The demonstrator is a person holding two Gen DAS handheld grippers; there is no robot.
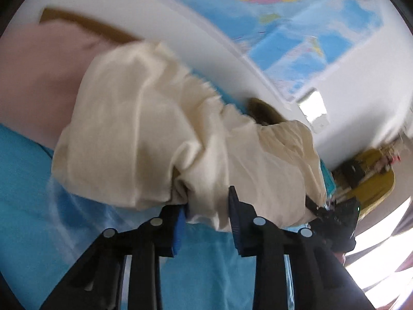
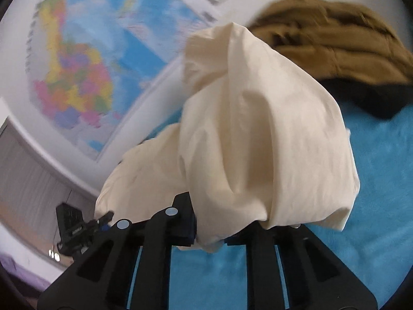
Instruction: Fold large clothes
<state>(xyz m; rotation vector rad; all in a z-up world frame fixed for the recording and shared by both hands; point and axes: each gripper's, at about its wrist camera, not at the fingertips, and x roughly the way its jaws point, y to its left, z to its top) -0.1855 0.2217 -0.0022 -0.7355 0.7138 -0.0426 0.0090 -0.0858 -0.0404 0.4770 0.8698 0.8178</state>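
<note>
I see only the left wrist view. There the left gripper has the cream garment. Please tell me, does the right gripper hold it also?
Observer: Yes. The right gripper is shut on a bunched part of the cream garment.
Operator: Is other clothing lying behind it?
Observer: A crumpled brown garment lies at the far side of the blue cover.
Operator: Anything else near it?
Observer: A black garment lies against the brown one's near edge.
</note>
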